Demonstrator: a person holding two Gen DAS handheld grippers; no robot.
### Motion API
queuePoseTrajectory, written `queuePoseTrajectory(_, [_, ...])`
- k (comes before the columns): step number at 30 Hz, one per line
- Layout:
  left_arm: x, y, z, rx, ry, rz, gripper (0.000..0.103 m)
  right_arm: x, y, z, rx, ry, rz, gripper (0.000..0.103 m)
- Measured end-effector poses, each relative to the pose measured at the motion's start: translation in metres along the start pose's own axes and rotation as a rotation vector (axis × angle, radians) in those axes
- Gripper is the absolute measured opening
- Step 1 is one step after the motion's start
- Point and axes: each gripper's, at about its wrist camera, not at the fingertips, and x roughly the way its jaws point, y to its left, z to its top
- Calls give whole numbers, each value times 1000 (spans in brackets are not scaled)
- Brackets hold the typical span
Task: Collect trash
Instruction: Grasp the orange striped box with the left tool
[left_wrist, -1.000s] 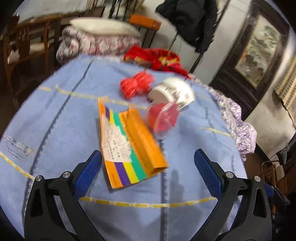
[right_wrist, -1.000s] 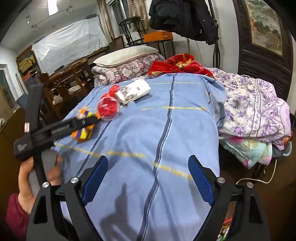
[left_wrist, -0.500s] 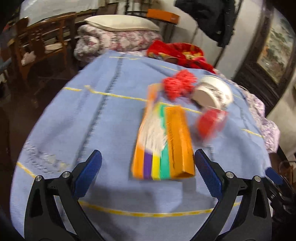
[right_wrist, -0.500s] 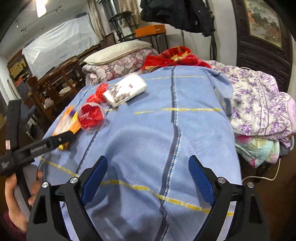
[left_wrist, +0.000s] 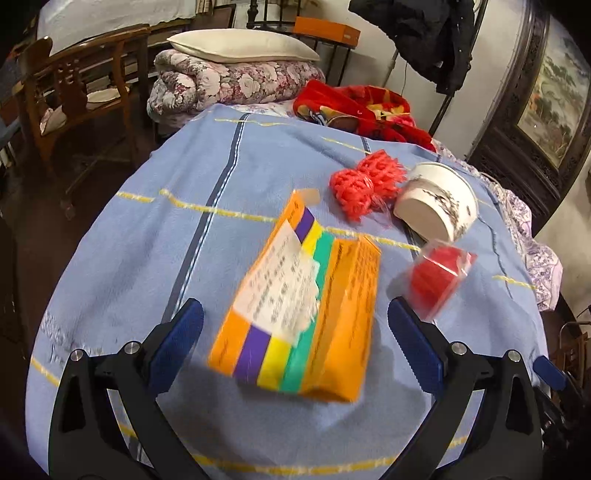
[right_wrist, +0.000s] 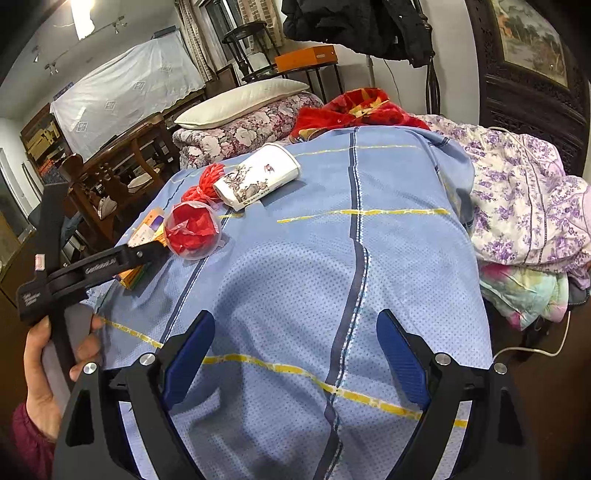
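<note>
Your left gripper (left_wrist: 295, 328) hangs with its jaws spread and empty. The striped orange box (left_wrist: 303, 317) lies directly ahead between its fingers, long axis running away from you and tilted slightly right. This gripper is clearly the nearer one. Ahead and right of it sit the clear cup of red scraps (left_wrist: 437, 278), the red mesh bundle (left_wrist: 364, 182) and the white paper cup (left_wrist: 436, 210) on its side: one of each, four items in all. Your right gripper (right_wrist: 295, 354) is also spread and empty, over bare blue cloth (right_wrist: 295, 277), with the trash well ahead to its left.
</note>
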Motion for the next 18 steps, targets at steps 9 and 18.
queuePoseTrajectory(9, [-4, -4, -3, 73, -5, 11, 71, 2, 2, -1, -9, 8, -17, 88])
queuePoseTrajectory(18, [-21, 27, -7, -21, -55, 7, 62, 1, 1, -1, -9, 3, -20, 88])
